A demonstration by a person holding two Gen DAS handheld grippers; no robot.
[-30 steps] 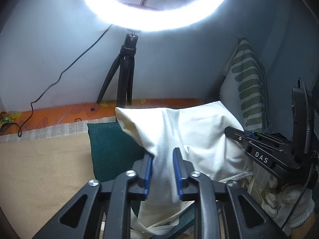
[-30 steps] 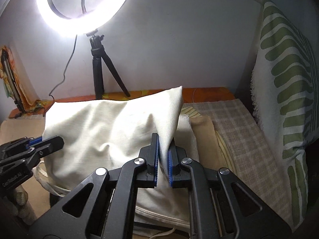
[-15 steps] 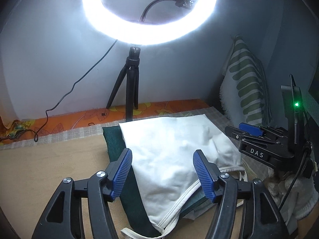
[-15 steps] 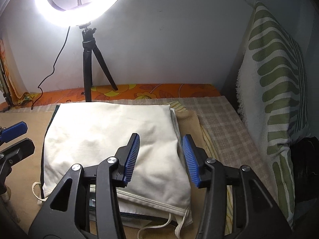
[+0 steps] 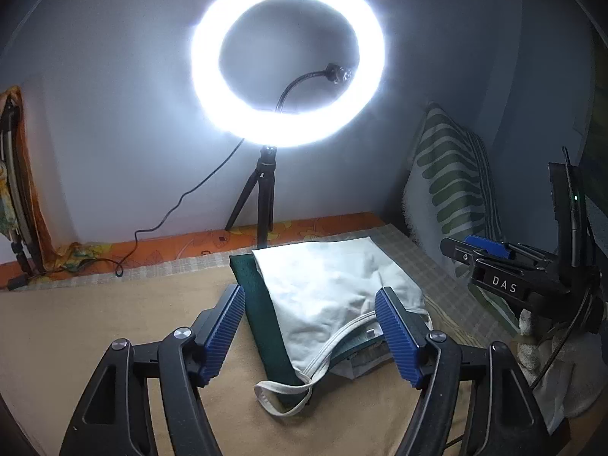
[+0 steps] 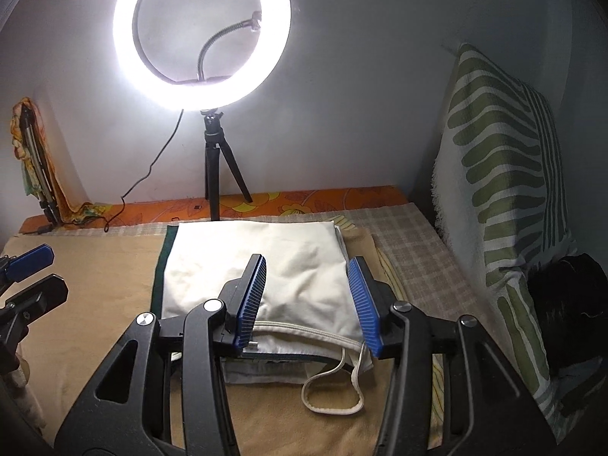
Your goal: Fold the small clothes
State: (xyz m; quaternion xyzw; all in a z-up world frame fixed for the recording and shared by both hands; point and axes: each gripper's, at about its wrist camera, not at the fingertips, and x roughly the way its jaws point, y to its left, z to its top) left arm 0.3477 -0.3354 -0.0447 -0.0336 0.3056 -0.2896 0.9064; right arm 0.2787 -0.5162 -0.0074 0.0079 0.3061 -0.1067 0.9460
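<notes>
Nearest the left wrist camera, the left gripper has its blue ribbed pads spread wide, and its jaws have just been opening; nothing is pinched between them, and they hang clear above the cloth. The right gripper stands about half open after its own jaws opened, also with nothing in its grasp, its pads held apart above the near edge of the garment.

Below both lies the cream garment, folded into a rough rectangle and resting flat on top of a dark green cloth, which shows as a band along its left edge. A thin cream strap trails off the near edge in a loose loop onto the tan blanket that covers the bed. Under the stack, at its near edge, a bit of paler folded fabric peeks out; what it is cannot be told.

Farther off to the right, a checked sheet runs beside the stack, and a white cushion with green stripes leans upright against the wall. At the far edge of the bed, an orange patterned border meets the wall, where a small black tripod carries a glowing ring light, its cable trailing off to the left.
</notes>
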